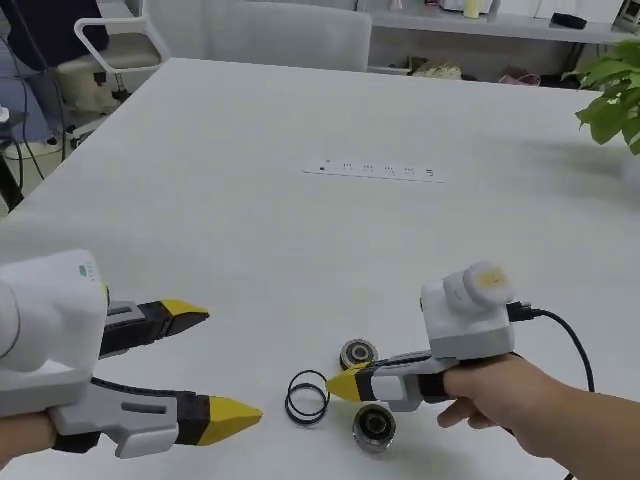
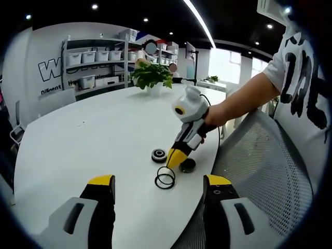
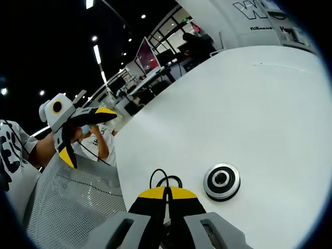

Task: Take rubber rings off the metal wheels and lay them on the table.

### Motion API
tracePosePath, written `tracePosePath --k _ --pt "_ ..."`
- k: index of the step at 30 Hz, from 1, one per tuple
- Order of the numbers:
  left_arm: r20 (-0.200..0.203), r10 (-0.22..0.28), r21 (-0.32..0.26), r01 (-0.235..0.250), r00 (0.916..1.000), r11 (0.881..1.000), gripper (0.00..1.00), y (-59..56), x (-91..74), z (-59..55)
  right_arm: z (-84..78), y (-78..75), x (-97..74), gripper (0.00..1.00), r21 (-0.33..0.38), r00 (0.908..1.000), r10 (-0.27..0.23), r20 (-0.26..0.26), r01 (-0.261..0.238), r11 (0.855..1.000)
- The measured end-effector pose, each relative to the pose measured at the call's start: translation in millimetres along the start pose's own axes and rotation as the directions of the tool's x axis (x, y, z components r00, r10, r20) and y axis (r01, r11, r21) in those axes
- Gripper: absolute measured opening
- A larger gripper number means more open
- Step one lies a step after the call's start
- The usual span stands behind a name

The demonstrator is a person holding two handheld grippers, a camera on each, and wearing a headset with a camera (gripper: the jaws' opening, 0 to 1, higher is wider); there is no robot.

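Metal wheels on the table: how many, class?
2. One metal wheel lies just beyond the right tongs; the other lies on their near side. None seems hidden.

White table [image 1: 250, 200] w/ 2 wheels [image 1: 358, 353], rubber rings [image 1: 307, 397], maybe pwr strip [image 1: 372, 170].

Two metal wheels [image 1: 358, 353] [image 1: 373, 424], two rubber rings [image 1: 308, 397], two claws [image 1: 225, 362] [image 1: 340, 385], one potted plant [image 1: 612, 100], one table [image 1: 300, 230]

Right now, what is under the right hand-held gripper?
White table shows below the right hand-held gripper. Rings lie just past its tip, a wheel beside it. Its body hides the table directly beneath.
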State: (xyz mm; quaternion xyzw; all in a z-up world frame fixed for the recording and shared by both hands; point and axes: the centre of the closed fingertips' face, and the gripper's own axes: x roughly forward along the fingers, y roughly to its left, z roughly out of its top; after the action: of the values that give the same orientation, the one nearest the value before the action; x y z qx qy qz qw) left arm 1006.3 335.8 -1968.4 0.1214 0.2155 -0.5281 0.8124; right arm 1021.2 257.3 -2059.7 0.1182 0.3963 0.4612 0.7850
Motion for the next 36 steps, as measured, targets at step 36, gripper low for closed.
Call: tracePosePath --k 36 --pt "-0.007 0.010 -0.029 -0.010 0.9999 1.000 0.65 2.9 -0.6 -4.4 -11.6 -9.5 10.9 0.00 0.009 0.9980 -0.040 -0.050 0.040 0.999"
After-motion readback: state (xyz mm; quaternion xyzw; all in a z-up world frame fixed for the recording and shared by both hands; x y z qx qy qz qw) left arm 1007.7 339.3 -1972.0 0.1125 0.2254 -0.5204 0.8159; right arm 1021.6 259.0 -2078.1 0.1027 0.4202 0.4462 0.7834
